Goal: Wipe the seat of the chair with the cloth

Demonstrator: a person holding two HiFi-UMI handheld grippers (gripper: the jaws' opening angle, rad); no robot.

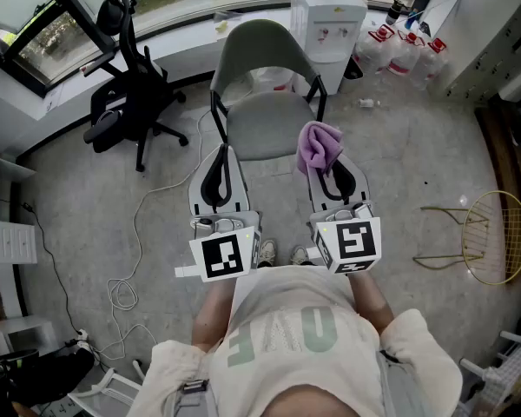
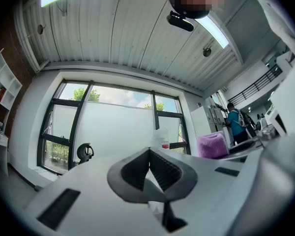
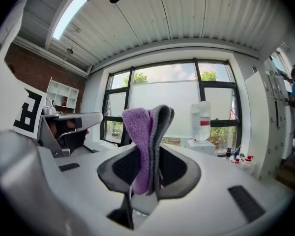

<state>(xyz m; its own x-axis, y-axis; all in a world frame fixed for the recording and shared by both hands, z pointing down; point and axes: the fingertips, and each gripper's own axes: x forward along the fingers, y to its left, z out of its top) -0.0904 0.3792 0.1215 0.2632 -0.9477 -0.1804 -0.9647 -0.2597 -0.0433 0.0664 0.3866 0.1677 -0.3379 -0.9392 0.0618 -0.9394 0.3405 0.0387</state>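
Closest to the head camera is the person's pale shirt, and just beyond it the two marker cubes of the hand-held grippers, both raised over the floor in front of a grey-green chair.

In its own view the left gripper has its jaws pressed together at the tips with nothing between them. The right gripper is clamped on the cloth, a purple piece folded over a grey layer. The right gripper view shows the fold pinched between the ribbed pads, with a thick tuft standing up past the jaw tips.

The cloth hangs in the air near the front right edge of the seat, not touching it. No wiping has begun, by the look of it.

The cloth looks soft, light and limp, so it will probably bunch and drag rather than hold a flat face. The present hold low on the fold seems sound, since it leaves the free tuft to meet the seat. The seat looks smooth and firm. Pressing too hard would likely bring the jaw tips onto it instead of fabric.
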